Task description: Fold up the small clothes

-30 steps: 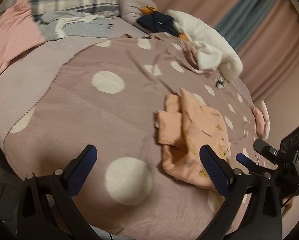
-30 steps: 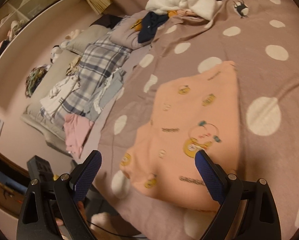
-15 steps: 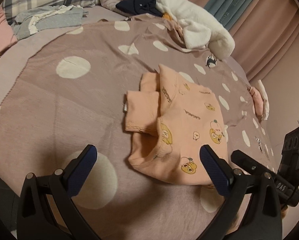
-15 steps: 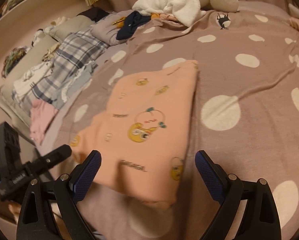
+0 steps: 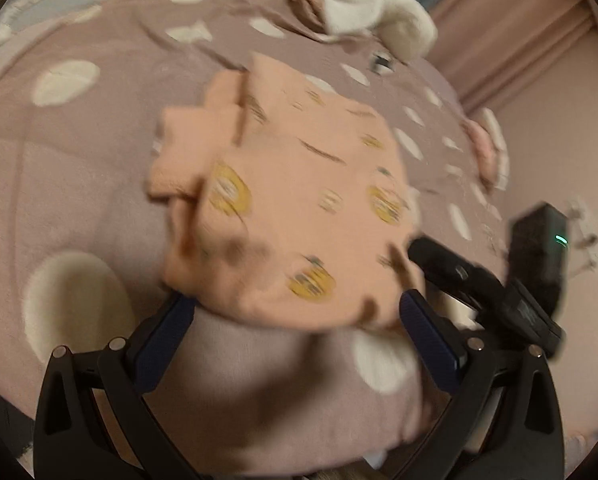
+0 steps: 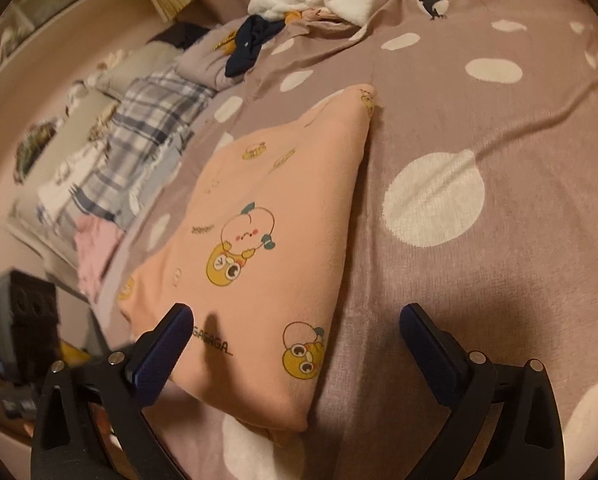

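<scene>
Left tool (image 5: pixel 295 324): jaws spread wide, nothing held, at near hem of peach shirt (image 5: pixel 299 208).
Right tool (image 6: pixel 295 340): jaws wide, empty, straddling shirt's near corner.
Peach shirt (image 6: pixel 275 216): flat on dotted bedspread (image 6: pixel 479 260), sleeves tucked at 9 o'clock side; partly folded, final fold judged pending.
Unfolded pile (image 6: pixel 255 40), 12 o'clock: remaining work, likely.
Plaid garment (image 6: pixel 151 120), 10 o'clock.

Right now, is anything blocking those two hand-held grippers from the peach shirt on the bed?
Nothing visible is. The peach shirt lies on the dotted blanket, and the open left hand-held gripper and right hand-held gripper are at its near edge.
</scene>
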`<state>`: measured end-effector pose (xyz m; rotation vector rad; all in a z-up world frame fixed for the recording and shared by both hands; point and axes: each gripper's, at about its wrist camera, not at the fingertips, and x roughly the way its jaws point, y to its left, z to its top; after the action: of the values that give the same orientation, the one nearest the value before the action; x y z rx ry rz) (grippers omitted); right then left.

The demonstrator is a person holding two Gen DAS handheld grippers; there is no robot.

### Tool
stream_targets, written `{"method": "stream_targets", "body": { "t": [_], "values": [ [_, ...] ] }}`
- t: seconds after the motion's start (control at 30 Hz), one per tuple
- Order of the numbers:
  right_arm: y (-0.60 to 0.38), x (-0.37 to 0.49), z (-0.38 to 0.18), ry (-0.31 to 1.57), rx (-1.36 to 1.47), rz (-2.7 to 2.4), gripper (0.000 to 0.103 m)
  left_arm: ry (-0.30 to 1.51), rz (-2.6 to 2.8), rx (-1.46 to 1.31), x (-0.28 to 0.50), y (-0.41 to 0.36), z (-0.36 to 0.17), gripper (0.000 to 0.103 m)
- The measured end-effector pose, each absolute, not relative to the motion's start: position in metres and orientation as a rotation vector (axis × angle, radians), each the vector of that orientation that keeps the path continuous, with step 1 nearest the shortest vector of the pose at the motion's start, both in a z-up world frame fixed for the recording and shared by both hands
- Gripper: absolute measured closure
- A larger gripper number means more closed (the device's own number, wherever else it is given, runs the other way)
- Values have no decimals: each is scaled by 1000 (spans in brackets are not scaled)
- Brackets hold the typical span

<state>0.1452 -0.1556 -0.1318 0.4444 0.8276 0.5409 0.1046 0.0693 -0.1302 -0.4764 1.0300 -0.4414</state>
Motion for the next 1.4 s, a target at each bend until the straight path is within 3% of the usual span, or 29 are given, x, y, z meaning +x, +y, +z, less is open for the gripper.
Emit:
{"method": "stream_targets", "body": {
  "t": [0.17,0.5,0.87,1.23,1.4],
  "values": [
    [-157,148,-133,826,501,564,1,1071,-639,-669,105,80,-138,0],
    [-151,150,-134,836,492,600,1,1112,-568,-772,118,85,-151,0],
    [-159,155,-133,839,609,736,0,1114,-650,-805,157,90,-153,0],
    [-153,208,-140,909,803,844,1,1211,-715,-822,226,86,-154,0],
    [-163,233,-140,904,931,781,3,1168,-731,-767,230,78,-152,2]
  ]
}}
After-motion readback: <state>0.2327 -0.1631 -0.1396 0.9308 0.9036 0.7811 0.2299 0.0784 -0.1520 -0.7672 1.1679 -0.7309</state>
